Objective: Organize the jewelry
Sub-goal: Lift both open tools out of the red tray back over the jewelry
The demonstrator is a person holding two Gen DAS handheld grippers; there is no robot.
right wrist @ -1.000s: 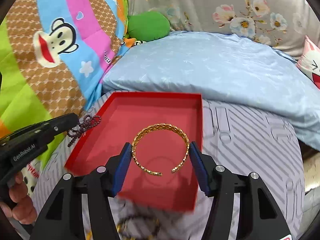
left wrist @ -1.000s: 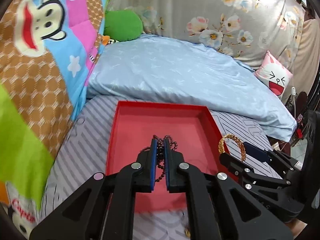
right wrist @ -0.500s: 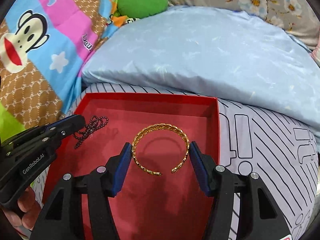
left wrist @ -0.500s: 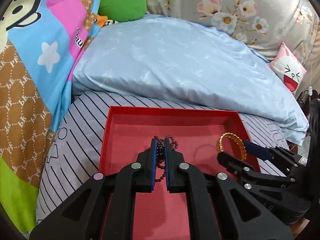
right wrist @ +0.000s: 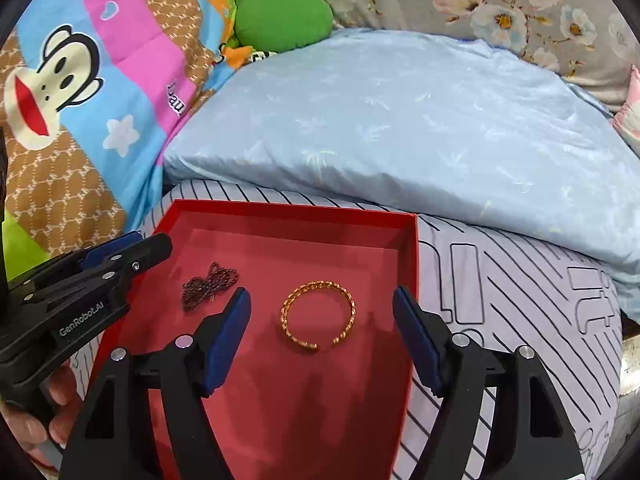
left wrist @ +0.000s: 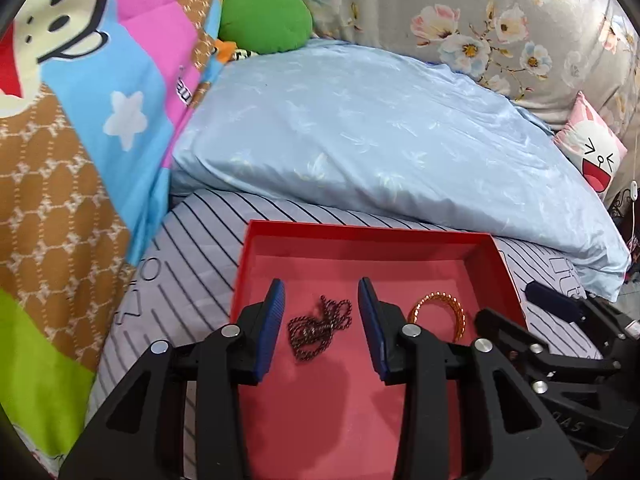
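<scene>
A red open box (left wrist: 360,229) (right wrist: 296,211) lies on the striped bedsheet. A dark beaded chain (left wrist: 318,326) (right wrist: 208,285) lies bunched on the box floor. A gold open bangle (right wrist: 318,316) (left wrist: 440,314) lies flat to its right. My left gripper (left wrist: 321,320) is open and empty, its fingers either side of the chain. My right gripper (right wrist: 322,336) is open and empty, its fingers either side of the bangle. Each gripper also shows in the other view: the left one (right wrist: 120,258) and the right one (left wrist: 516,312).
A light blue pillow (left wrist: 380,140) lies just behind the box. A colourful monkey-print quilt (right wrist: 72,92) rises on the left. A green cushion (right wrist: 284,20) and a flowered cloth (left wrist: 480,20) are at the back. A pink cartoon cushion (left wrist: 592,148) is at the right.
Both grippers have opened. The chain has dropped from the left gripper onto the box floor, and the bangle has been let go by the right gripper and lies in the box.
</scene>
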